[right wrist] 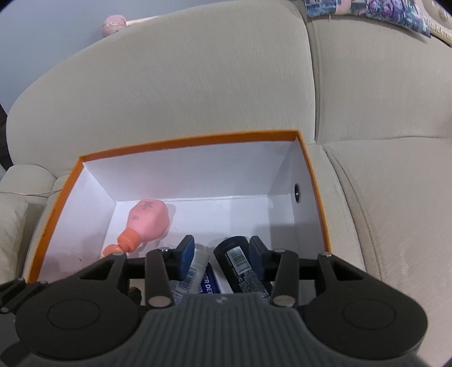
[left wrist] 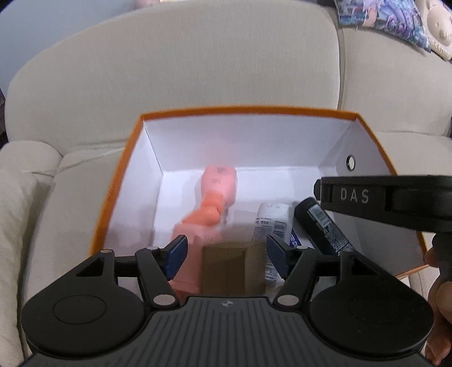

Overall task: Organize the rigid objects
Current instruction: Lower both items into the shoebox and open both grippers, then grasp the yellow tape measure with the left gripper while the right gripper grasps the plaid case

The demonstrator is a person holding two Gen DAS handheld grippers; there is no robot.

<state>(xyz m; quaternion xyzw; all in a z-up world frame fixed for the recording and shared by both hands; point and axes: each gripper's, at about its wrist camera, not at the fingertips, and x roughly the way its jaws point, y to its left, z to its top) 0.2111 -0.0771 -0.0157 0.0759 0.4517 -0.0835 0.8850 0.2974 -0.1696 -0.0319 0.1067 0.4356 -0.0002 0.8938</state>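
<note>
An open box with an orange rim (right wrist: 180, 141) and white inside stands on a beige sofa seat. In it a pink bottle (right wrist: 149, 217) with an orange cap lies at the left, blurred in the left wrist view (left wrist: 219, 183). A white tube (right wrist: 197, 265) and a black can (right wrist: 237, 262) lie side by side at the near right. My right gripper (right wrist: 221, 255) hangs open just above the two, pressing on neither. My left gripper (left wrist: 227, 255) is open over a brown cardboard box (left wrist: 228, 268), its pads off the box's sides. The white tube (left wrist: 271, 223) and black can (left wrist: 322, 223) lie right of it.
The sofa back (right wrist: 197, 98) rises right behind the box, with an armrest (left wrist: 17, 211) to the left and more seat (right wrist: 395, 211) to the right. A printed cushion (right wrist: 381, 11) lies on top at the right. The other tool's black housing (left wrist: 389, 197) and a hand (left wrist: 440, 296) fill the right edge.
</note>
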